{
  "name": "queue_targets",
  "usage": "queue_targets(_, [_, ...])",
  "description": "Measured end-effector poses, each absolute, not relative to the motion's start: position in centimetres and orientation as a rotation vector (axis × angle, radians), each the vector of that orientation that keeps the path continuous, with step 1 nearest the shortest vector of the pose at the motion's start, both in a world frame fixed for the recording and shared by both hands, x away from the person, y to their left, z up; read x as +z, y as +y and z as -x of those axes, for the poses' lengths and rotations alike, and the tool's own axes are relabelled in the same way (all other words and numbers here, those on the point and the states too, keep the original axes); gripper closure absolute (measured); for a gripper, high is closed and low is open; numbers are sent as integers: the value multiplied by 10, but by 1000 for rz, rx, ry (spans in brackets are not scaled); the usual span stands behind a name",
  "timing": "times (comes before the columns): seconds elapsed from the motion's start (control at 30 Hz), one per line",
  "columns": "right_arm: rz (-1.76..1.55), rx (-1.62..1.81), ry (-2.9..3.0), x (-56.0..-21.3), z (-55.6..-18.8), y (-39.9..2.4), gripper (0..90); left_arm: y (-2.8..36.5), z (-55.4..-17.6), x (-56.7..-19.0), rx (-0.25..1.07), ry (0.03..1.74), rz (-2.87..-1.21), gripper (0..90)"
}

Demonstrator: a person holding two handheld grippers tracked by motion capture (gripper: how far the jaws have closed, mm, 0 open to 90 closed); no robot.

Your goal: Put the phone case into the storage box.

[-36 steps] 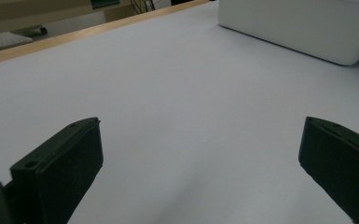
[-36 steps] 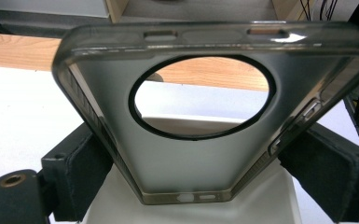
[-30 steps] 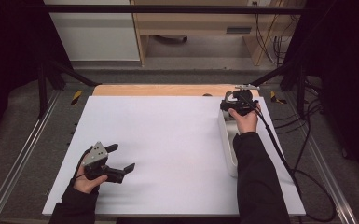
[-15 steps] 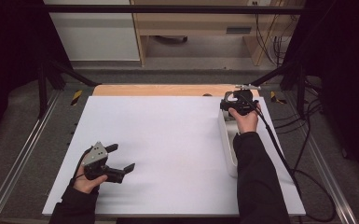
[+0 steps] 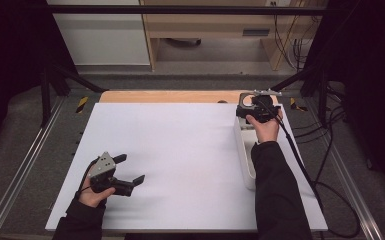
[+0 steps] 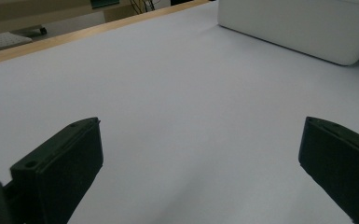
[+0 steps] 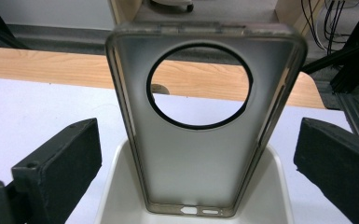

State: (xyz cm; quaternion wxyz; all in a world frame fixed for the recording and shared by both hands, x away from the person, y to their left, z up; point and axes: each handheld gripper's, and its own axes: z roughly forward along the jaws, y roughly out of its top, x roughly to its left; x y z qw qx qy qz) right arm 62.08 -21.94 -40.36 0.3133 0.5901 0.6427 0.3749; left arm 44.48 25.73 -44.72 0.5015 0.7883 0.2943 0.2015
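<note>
- At the far right of the white table sheet, the right gripper hovered over the far end of a long white tray.
- Its jaws stood spread wide, one at each side of a translucent phone case with a large round camera hole.
- From the right gripper view the case stood propped upright in the tray, leaning away; whether anything touched it could not be told, since neither jaw met its edges.
- Near the front left corner, the left gripper rested low over the bare sheet, jaws spread and holding nothing.
- Seen from the left gripper view, the tray lay well apart from that gripper.
</note>
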Motion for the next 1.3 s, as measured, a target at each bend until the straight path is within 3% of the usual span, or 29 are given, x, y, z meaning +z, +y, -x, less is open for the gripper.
queue_targets(0.47, [-1462,1116,1752,-387,-592,-215,14,256,-444,-447,477,702,-1902,0])
queue_targets(1.3, [-1128,1468,1870,-357,-503,-211,4,255,-444,-445,446,712,-1849,0])
